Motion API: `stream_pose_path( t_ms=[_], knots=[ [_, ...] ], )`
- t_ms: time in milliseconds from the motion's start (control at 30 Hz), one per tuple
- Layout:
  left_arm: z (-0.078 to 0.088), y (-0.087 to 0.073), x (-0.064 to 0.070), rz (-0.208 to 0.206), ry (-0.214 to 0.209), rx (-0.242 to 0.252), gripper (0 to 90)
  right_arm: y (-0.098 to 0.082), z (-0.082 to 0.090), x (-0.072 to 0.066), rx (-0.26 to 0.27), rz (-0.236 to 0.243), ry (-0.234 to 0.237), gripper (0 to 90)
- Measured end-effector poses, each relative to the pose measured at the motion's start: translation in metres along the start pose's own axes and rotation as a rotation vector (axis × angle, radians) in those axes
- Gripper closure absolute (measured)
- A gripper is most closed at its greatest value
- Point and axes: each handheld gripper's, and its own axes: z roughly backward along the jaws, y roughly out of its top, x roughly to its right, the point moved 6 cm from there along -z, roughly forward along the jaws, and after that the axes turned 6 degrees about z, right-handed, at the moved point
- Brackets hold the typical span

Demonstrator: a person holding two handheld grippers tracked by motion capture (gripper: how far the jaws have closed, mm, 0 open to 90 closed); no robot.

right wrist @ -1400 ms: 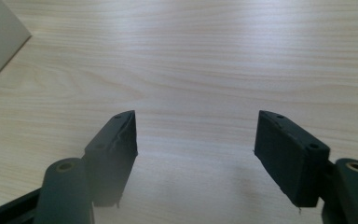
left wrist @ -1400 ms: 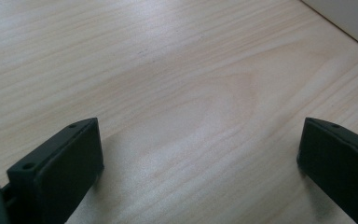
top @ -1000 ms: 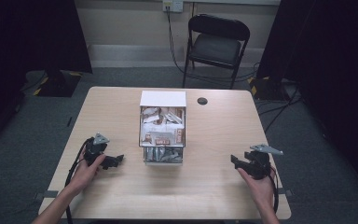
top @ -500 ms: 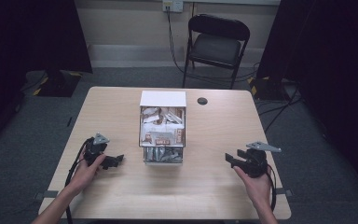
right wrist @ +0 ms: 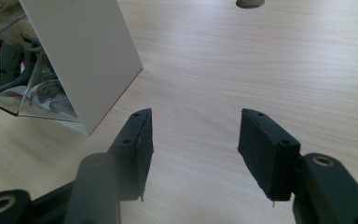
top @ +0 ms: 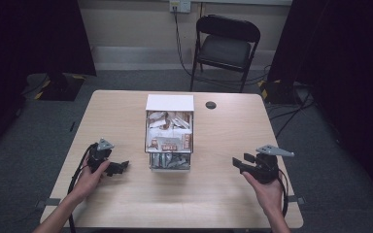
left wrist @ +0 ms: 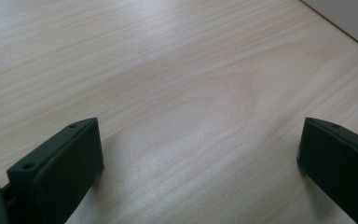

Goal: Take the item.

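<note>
A white box [top: 170, 103] with a clear front stands mid-table, stuffed with several snack packets [top: 168, 130]. My left gripper [top: 120, 168] rests low at the table's left, pointing toward the box; its jaws stand wide apart over bare wood in the left gripper view [left wrist: 200, 154]. My right gripper [top: 238, 163] hovers at the table's right, aimed left at the box. Its jaws [right wrist: 193, 149] are open, have just been closing, and hold nothing. The box's white side wall [right wrist: 84, 51] stands ahead of it to the left.
A small black round disc [top: 211, 105] lies on the table behind the box, also at the top of the right gripper view [right wrist: 249, 3]. A black folding chair [top: 226, 48] stands beyond the table's far edge. Cables trail from both grippers.
My right gripper has lifted a little and edged left toward the box, its jaws narrower than before. The left gripper has stayed where it was.
</note>
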Motion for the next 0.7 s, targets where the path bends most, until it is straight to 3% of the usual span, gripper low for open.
stream_pose_path(
  t_ms=[167,367,700],
  knots=[
    [0.000,0.000,0.000,0.000,0.000,0.000,0.0,0.006,0.000,-0.004,-0.008,0.039,0.002,45.1],
    [0.000,0.000,0.000,0.000,0.000,0.000,0.0,0.020,0.006,-0.008,0.027,0.008,0.053,45.1],
    [0.000,0.000,0.000,0.003,0.000,0.002,0.0,0.043,0.013,-0.018,0.057,0.042,0.060,45.1]
  ],
)
